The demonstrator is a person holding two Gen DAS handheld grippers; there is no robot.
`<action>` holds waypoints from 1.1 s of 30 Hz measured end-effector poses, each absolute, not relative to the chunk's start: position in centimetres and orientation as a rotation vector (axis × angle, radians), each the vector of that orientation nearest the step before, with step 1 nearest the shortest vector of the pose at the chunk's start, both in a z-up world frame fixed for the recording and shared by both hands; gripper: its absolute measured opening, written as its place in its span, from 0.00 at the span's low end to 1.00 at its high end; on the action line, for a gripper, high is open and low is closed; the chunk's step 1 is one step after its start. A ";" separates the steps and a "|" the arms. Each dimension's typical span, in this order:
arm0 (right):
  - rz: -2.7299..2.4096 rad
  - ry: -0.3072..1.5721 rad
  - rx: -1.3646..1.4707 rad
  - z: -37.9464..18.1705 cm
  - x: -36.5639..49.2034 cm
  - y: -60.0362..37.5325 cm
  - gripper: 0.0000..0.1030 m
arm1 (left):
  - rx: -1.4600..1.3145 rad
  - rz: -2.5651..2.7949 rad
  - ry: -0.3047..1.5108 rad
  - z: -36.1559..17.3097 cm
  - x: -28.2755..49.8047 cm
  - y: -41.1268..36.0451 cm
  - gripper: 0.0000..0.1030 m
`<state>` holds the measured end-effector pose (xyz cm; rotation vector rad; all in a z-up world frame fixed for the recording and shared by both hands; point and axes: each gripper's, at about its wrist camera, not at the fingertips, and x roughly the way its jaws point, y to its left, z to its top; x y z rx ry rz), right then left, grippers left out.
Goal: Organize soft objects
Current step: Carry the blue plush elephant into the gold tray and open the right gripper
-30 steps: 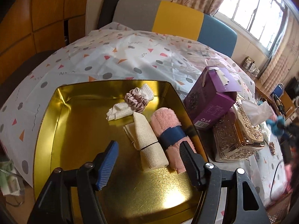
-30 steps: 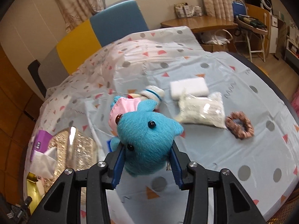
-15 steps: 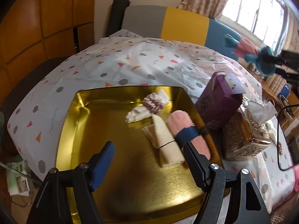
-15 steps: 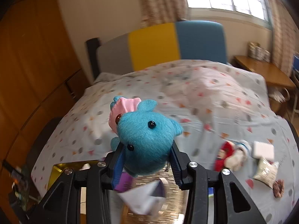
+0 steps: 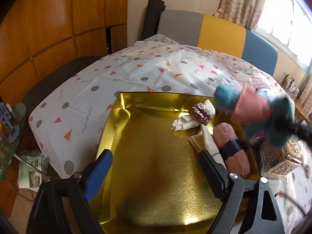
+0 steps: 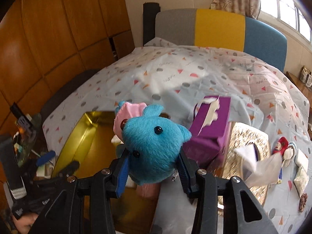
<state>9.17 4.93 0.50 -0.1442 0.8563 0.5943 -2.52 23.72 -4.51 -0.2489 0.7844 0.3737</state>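
Jaws of the right gripper (image 6: pixel 154 167) pinch the fuzzy blue plush toy (image 6: pixel 154 146), held in the air over the 3 o'clock rim of the gold tray (image 5: pixel 117 120); in the left wrist view the toy (image 5: pixel 253 109) is motion-blurred. Jaws of the left gripper (image 5: pixel 154 173) stand spread, holding nothing, above the tray's bare brushed-metal floor, which lies open from 6 to 10 o'clock. Along the tray's 2 o'clock side lie a rolled pink towel (image 5: pixel 232 148), a cream cloth roll (image 5: pixel 206 142) and a scrunchie (image 5: pixel 200 113). Just beside the rim, at 3 o'clock on the bench, stand a purple box (image 6: pixel 212 128) and a glittery tissue holder (image 6: pixel 245 156).
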 end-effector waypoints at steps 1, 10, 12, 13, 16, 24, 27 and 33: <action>0.607 0.874 -0.145 -0.1 8.6 5.2 0.44 | -0.262 0.378 0.782 -4.5 -2.6 24.0 0.89; 0.739 1.035 -0.233 -6.2 5.6 7.7 0.49 | -0.310 0.434 0.764 -4.5 -3.4 25.9 0.89; 0.749 1.065 -0.250 -7.3 5.1 7.7 0.53 | -0.302 0.431 0.762 -4.4 -3.5 25.8 0.89; 0.755 1.071 -0.247 -7.6 4.9 7.5 0.54 | -0.301 0.429 0.762 -4.4 -3.5 25.7 0.89; 0.773 1.057 -0.246 -7.8 4.5 6.7 0.58 | -0.285 0.412 0.767 -4.3 -3.3 25.2 0.89; 0.781 0.971 -0.143 -5.5 4.6 3.7 0.70 | -0.217 0.385 0.765 -3.9 -3.0 23.0 0.89; 0.768 0.945 -0.111 -4.6 4.7 2.4 0.71 | -0.207 0.370 0.755 -3.5 -3.0 22.6 0.89; 0.705 0.881 -0.090 -2.5 5.2 -0.3 0.71 | -0.177 0.337 0.737 -2.7 -3.1 21.3 0.89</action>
